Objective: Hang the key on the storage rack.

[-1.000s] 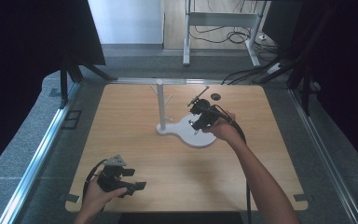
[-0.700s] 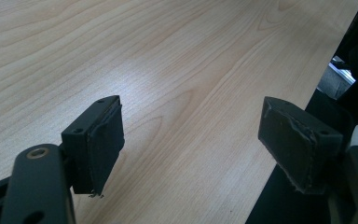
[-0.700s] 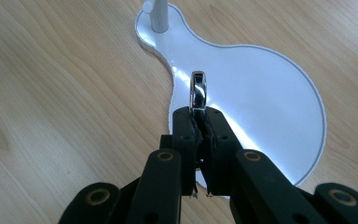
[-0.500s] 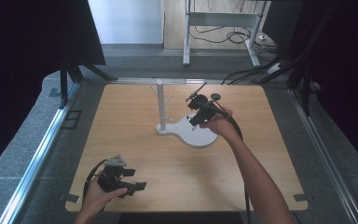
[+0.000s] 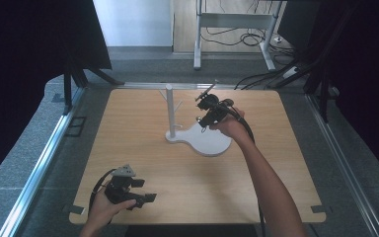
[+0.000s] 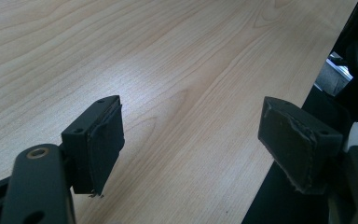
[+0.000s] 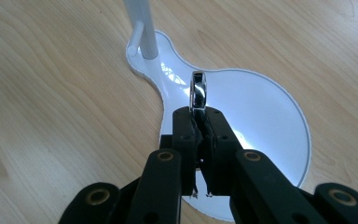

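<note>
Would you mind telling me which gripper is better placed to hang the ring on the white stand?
Right. The right gripper is shut on the ring, just above the white stand near its post. The left gripper is open and empty at the table's near edge.

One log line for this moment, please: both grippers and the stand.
right gripper: shut on ring, above white stand base | left gripper: open, holding nothing, near table front edge
</note>
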A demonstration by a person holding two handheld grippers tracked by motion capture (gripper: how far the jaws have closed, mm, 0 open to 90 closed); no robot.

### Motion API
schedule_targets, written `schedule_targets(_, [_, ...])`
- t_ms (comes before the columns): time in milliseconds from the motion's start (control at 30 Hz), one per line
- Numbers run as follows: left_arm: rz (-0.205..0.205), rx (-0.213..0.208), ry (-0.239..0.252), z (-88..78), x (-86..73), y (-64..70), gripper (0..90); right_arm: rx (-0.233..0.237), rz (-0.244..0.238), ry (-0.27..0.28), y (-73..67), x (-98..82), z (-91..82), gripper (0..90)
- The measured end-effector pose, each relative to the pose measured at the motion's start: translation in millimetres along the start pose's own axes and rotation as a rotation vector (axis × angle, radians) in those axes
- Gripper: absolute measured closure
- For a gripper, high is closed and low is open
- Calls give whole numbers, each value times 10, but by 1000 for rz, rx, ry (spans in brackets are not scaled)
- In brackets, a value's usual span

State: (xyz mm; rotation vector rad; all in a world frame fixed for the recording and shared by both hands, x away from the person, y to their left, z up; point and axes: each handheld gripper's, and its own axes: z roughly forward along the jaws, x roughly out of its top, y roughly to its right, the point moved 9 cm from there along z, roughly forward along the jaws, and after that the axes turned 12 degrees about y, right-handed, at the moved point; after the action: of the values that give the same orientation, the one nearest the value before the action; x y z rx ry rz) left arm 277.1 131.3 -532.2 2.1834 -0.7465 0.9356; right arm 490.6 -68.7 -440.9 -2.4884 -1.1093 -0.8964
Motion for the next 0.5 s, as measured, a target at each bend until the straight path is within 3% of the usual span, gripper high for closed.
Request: schedule_targets(500, [-1,-5,4,-15,8,3,227,-4,5,10,39,179,111,845])
